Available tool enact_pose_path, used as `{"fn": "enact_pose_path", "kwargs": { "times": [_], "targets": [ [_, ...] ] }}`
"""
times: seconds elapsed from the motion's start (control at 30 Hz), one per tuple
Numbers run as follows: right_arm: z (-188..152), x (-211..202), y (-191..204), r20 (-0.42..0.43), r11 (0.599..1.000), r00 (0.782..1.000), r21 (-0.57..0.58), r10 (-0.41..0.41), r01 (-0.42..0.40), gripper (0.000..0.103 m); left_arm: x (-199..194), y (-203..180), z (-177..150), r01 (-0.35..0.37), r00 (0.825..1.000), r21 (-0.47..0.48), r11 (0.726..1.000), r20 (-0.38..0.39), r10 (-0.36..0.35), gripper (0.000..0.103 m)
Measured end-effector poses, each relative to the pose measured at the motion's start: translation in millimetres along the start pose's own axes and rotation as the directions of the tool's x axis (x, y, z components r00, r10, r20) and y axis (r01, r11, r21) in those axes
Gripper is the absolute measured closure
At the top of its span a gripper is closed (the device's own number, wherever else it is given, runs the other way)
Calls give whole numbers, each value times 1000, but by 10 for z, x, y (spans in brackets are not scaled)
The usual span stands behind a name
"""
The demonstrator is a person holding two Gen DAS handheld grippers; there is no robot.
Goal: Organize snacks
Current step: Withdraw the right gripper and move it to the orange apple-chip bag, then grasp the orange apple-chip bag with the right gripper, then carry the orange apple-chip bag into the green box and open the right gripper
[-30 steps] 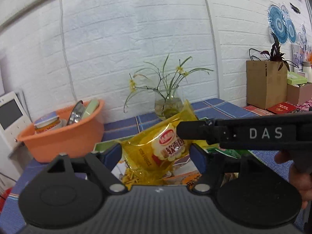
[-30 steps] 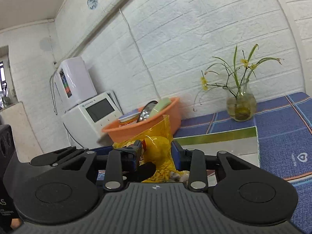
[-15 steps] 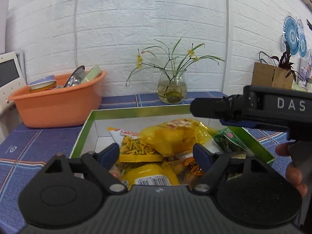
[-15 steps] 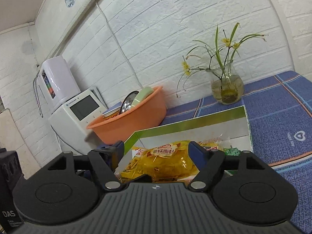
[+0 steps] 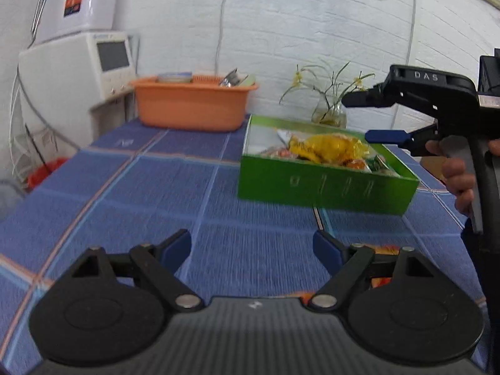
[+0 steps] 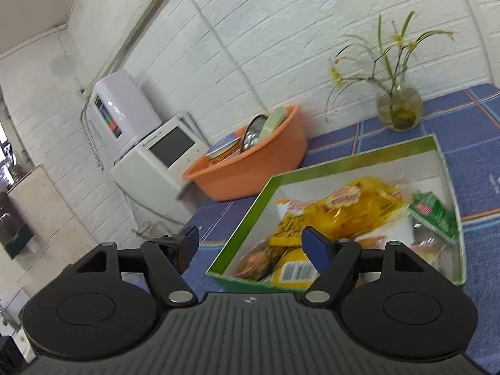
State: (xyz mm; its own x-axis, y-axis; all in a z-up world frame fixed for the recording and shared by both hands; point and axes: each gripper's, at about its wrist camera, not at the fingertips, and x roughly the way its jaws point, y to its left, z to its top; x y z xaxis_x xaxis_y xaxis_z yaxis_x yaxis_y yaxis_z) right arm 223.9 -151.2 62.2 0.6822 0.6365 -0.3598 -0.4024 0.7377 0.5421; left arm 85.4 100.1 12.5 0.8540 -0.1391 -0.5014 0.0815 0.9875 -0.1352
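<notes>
A green box [image 5: 325,184] with a white inside sits on the blue checked tablecloth and holds several snack packets. A big yellow snack bag [image 5: 328,148] lies on top; it also shows in the right wrist view [image 6: 353,209] inside the box [image 6: 237,234], next to a green packet [image 6: 432,215]. My left gripper [image 5: 251,248] is open and empty, low over the cloth in front of the box. My right gripper [image 6: 248,242] is open and empty above the box's near left corner; it shows in the left wrist view [image 5: 372,118] above the box.
An orange basin [image 5: 190,106] with dishes stands behind and left of the box, next to a white appliance [image 5: 78,62]. A glass vase of flowers [image 6: 398,109] stands by the wall. An orange packet [image 5: 382,265] lies under my left gripper's right finger.
The yellow bag, held up by my right gripper a second ago, now lies in the box. Both grippers have pulled back from the box; the left one backed off farthest and lower.
</notes>
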Motion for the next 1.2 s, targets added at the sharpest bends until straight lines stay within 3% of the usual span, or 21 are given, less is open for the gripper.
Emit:
{"fn": "enact_pose_path", "kwargs": {
  "times": [0.07, 0.2, 0.3, 0.47, 0.63, 0.73, 0.9, 0.93, 0.97, 1.03, 1.13, 1.2],
  "targets": [
    [-188, 33, 219, -103, 1000, 995, -25, -16, 13, 0, -68, -18, -135, 32, 997, -6, 999, -65, -33, 20],
    [-595, 76, 626, -269, 979, 948, -160, -167, 127, 0, -82, -209, -268, 53, 993, 69, 996, -113, -45, 20],
    [-845, 58, 629, -363, 983, 914, -99, -182, 156, 0, -42, -305, -340, 71, 989, 106, 992, -134, -57, 20],
    [-1037, 159, 517, -497, 979, 852, 22, -166, 204, 0, 63, -256, -400, 166, 965, 12, 986, -206, -160, 20],
    [-1071, 184, 529, -509, 986, 852, 35, -122, 162, 0, 76, -174, -412, 210, 960, -42, 977, -179, -214, 22],
    [-1093, 196, 564, -513, 992, 853, 8, -101, 122, 0, 73, -228, -427, 223, 959, -18, 975, -177, -223, 31],
    [-1181, 169, 722, -498, 990, 856, -103, -138, 100, 0, 18, -274, -457, 229, 959, 31, 973, -180, -219, 34],
    [-1200, 142, 756, -485, 986, 861, -135, -155, 102, 7, -6, -284, -456, 229, 960, 36, 973, -177, -219, 36],
    [-1224, 110, 796, -469, 980, 866, -173, -173, 102, 13, -9, -279, -451, 222, 962, 42, 974, -173, -212, 50],
    [-1258, 36, 853, -426, 970, 885, -224, -186, 96, 35, -30, -267, -424, 203, 968, 53, 978, -160, -192, 58],
    [-1272, -71, 894, -363, 958, 913, -273, -188, 89, 56, -69, -224, -400, 191, 972, 63, 980, -153, -180, 60],
    [-1262, -100, 884, -335, 959, 926, -273, -171, 79, 57, -95, -213, -371, 186, 975, 76, 980, -136, -175, 60]
  ]
}}
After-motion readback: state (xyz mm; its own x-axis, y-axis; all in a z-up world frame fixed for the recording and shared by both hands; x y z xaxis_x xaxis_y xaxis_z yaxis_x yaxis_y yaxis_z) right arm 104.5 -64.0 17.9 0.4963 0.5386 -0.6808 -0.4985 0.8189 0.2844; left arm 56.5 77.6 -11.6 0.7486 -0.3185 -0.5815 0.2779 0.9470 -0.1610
